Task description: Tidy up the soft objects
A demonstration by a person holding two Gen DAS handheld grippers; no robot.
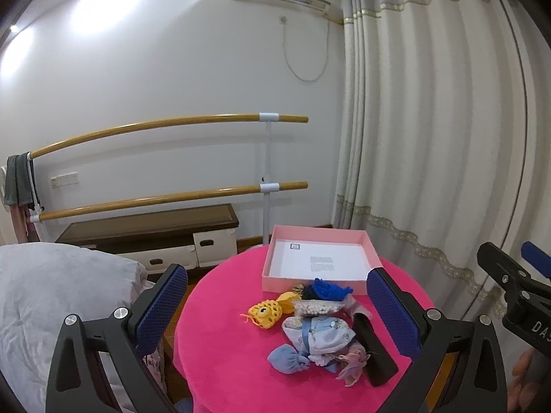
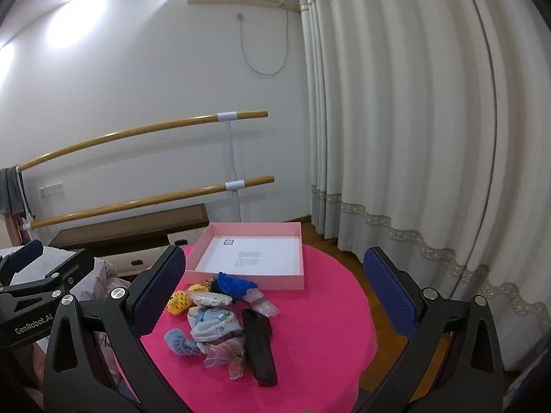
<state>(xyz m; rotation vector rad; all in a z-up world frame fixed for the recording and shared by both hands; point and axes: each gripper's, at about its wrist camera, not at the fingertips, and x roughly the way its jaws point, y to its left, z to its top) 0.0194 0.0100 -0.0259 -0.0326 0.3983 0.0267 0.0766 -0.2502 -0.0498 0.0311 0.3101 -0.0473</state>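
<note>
The heap of soft things sits on the pink round table (image 1: pixel 224 344), just in front of the pink box (image 1: pixel 368 251), which stands open and shows only its white floor. Nearest the box lies a dark blue knitted piece (image 1: pixel 329 289), touching its front wall; to that piece's left is a yellow crocheted toy (image 1: pixel 267 313), and between them a clear bag of pale beads (image 1: pixel 318 308). Further from the box is a crumpled white and light blue printed cloth (image 1: pixel 320 337), with a small blue bundle (image 1: pixel 289 359) at its near left and a pale pink gauzy flower (image 1: pixel 353 364) at its near right. A long black pouch (image 1: pixel 373 351) lies along the right side of the heap, pointing away from the box. My left gripper (image 1: pixel 275 309) hangs above and short of the heap with its blue padded fingers spread wide, the whole heap showing in the gap between them, nothing in its grasp. My right gripper (image 2: pixel 275 296) hangs likewise, fingers spread wide and holding nothing; in its view the heap lies toward the left finger, the black pouch (image 2: pixel 260 344) nearest the middle, and the pink box (image 2: pixel 275 280) beyond.
</note>
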